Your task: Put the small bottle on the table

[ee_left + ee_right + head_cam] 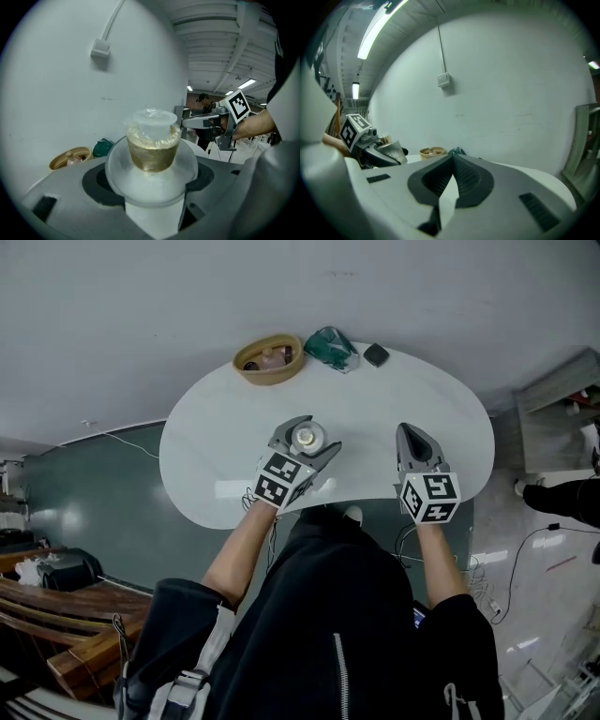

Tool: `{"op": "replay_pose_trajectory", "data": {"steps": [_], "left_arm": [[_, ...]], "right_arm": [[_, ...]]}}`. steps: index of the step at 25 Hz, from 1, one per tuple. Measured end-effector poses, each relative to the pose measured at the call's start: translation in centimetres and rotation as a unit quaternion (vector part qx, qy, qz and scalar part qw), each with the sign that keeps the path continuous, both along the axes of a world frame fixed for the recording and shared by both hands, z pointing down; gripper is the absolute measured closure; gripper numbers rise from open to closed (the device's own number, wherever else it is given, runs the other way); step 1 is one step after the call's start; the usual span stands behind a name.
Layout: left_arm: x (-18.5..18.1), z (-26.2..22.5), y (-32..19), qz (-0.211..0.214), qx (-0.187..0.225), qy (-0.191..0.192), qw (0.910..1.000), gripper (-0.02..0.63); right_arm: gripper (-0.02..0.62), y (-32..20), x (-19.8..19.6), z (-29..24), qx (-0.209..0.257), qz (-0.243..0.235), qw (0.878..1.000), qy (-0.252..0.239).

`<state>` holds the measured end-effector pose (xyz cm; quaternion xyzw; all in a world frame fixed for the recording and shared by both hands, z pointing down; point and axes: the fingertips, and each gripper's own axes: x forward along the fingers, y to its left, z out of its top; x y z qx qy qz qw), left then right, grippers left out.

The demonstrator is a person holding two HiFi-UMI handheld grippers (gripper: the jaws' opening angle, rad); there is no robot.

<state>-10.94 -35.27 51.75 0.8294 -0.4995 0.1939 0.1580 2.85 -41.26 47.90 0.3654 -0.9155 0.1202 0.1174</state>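
Left gripper was clamped on the small bottle: grey jaws spread wide, dark pads pressed against its rounded white shoulder from both sides. The bottle was upright, of milky translucent plastic, with a crinkled gold foil band round the neck and a clear domed cap on top. It sat over the near half of the table, slightly left of its middle; we couldn't tell whether its base touched the top.

Right gripper was fully closed with nothing in it, ribbed dark pads meeting in a point. It hung over the table's near right part, well apart from the bottle.

The table was white, smooth and glossy, with a rounded bean-shaped outline. At its far edge we saw a woven tan basket, a crumpled teal bag just beside it, and a small dark square item. All three were well away from both grippers. The tabletop under the bottle was bare.
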Motion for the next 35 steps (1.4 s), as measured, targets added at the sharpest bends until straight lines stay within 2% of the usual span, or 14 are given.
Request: {"op": "replay_pose_trajectory", "data": {"steps": [10, 19, 24, 30, 35], "left_arm": [[3.1, 5.3, 1.5, 0.046, -0.051, 0.007, 0.9976, 0.264], [5.7, 9.2, 0.6, 0.091, -0.070, -0.009, 0.9934, 0.264], [7.8, 11.8, -1.7, 0.126, -0.063, -0.026, 0.9897, 0.264], [11.5, 15.5, -3.5, 0.175, -0.067, -0.051, 0.9811, 0.264], [14.7, 18.3, -4.2, 0.188, -0.079, -0.055, 0.9773, 0.264]], "right_arm": [[0.594, 2.1, 2.6, 4.6, -0.054, 0.034, 0.998, 0.019], [0.594, 2.6, 3.5, 6.6, -0.075, 0.058, 0.995, 0.024], [0.594, 2.4, 5.0, 6.7, -0.078, 0.091, 0.993, 0.023], [0.594, 2.9, 8.3, 7.1, -0.085, 0.139, 0.986, 0.028], [0.594, 4.1, 11.3, 7.8, -0.094, 0.176, 0.979, 0.033]]}}
